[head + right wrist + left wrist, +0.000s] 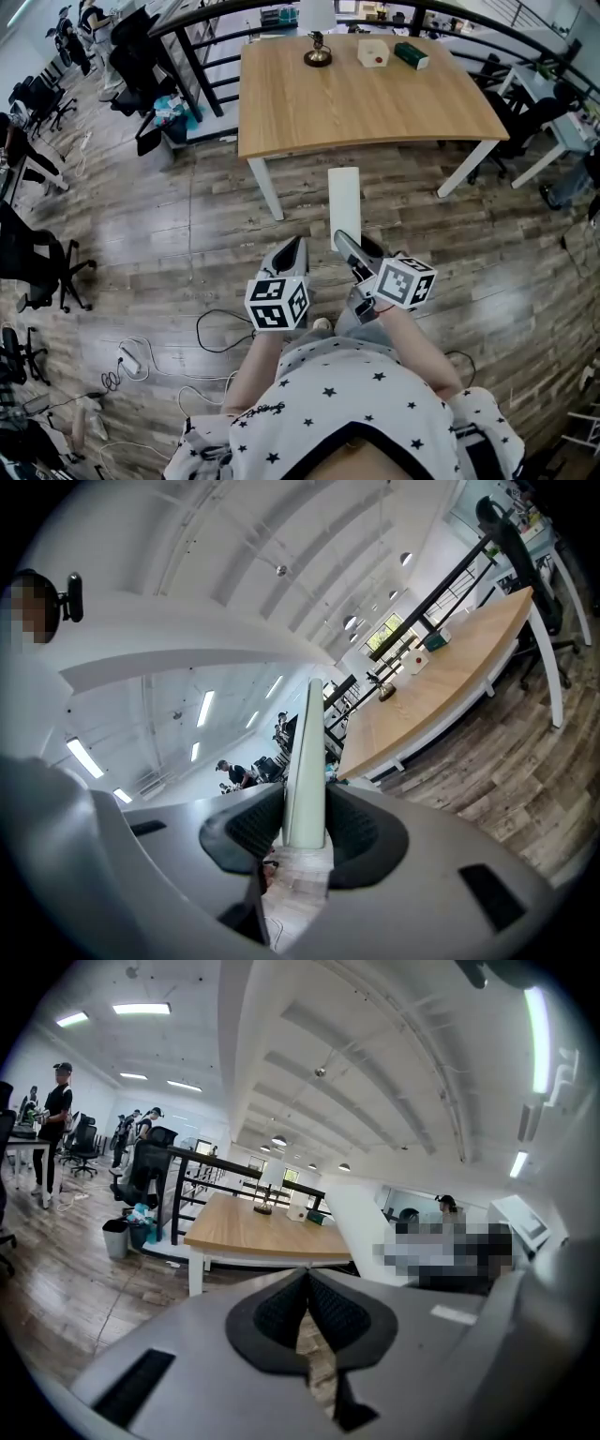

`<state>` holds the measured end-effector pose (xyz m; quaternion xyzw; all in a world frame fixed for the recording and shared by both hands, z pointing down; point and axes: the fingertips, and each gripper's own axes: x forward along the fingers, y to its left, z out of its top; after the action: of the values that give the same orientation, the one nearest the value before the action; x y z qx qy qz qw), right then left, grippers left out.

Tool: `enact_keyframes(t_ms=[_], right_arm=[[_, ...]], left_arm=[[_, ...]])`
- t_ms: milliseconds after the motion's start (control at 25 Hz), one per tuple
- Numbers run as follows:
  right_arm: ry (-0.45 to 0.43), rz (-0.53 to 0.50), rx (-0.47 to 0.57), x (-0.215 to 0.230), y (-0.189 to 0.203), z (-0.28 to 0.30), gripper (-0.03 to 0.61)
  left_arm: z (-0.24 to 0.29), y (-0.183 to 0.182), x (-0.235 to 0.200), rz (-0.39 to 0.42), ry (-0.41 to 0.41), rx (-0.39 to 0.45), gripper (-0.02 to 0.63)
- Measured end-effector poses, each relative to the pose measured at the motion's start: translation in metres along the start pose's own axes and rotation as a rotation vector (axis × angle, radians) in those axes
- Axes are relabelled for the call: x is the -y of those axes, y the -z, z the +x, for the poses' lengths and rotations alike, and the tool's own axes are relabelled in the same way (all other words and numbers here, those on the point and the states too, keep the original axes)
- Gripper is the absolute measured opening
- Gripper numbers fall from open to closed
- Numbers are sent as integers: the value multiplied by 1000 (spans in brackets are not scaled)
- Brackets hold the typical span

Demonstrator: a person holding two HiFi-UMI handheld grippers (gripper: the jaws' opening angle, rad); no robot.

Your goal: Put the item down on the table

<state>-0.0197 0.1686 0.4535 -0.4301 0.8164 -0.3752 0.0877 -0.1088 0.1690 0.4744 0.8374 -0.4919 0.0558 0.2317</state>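
A long flat white panel [344, 202] sticks forward from my right gripper [345, 242], whose jaws are shut on its near end, above the wooden floor short of the table. In the right gripper view the panel [305, 761] stands edge-on between the black pads of the right gripper [305, 829]. My left gripper [295, 246] hovers beside it on the left, shut and empty; in its own view the left gripper [307, 1286] has its pads meeting. The same panel [361, 1222] shows at the right of that view. The wooden table [375, 112] stands ahead.
On the table's far edge sit a lamp base [318, 56], a white box [372, 53] and a green box [411, 55]. A black railing [202, 56] runs behind. Office chairs [37, 267] stand at the left, and cables [216, 328] lie on the floor.
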Motion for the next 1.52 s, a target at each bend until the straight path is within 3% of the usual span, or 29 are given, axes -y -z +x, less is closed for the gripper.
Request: enact_keyframes(t_ms=[480,840,1520], right_arm=[[-11,4,-4,30,-34,50,132],[-23,-9,-1,77,-104,125,132],[-78,-29,-79,156,-218,251,132]], left_arm=[[55,-18,-31,-17,-24,5,11],[148,-64,-59,1,-26,-5,11],[303,-150,-107,-38,-91,34,11]])
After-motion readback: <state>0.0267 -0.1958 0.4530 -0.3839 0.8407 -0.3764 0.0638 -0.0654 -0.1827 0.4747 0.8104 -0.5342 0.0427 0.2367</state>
